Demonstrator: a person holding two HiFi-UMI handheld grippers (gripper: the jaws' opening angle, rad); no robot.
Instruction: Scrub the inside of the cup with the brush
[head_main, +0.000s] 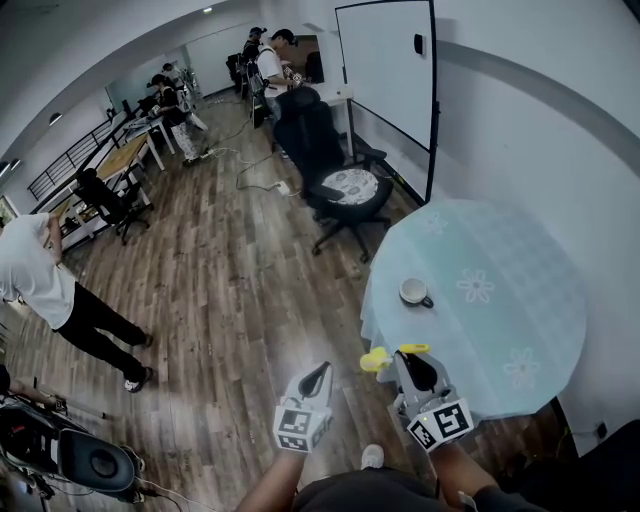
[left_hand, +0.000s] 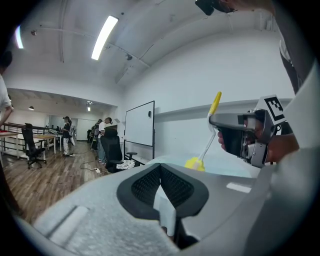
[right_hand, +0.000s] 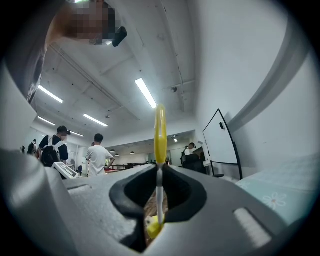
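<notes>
A white cup (head_main: 414, 291) stands on the round table with a pale flowered cloth (head_main: 500, 300), near its left edge. My right gripper (head_main: 408, 356) hangs short of the table's near edge, shut on a yellow-handled brush (head_main: 378, 358) whose yellow head points left. In the right gripper view the brush's shaft (right_hand: 159, 150) runs upright between the shut jaws of the right gripper (right_hand: 160, 172). My left gripper (head_main: 321, 370) hovers over the wooden floor left of the right one, shut with nothing in it. The left gripper view has the left gripper (left_hand: 160, 172) shut, with the brush (left_hand: 202, 152) beyond it.
A black office chair (head_main: 338, 185) stands beyond the table, beside a whiteboard (head_main: 385, 70) on the wall. Several people stand or sit at desks (head_main: 120, 160) at the far left, and one person (head_main: 45, 285) stands on the floor at left. A cable (head_main: 250, 165) lies on the floor.
</notes>
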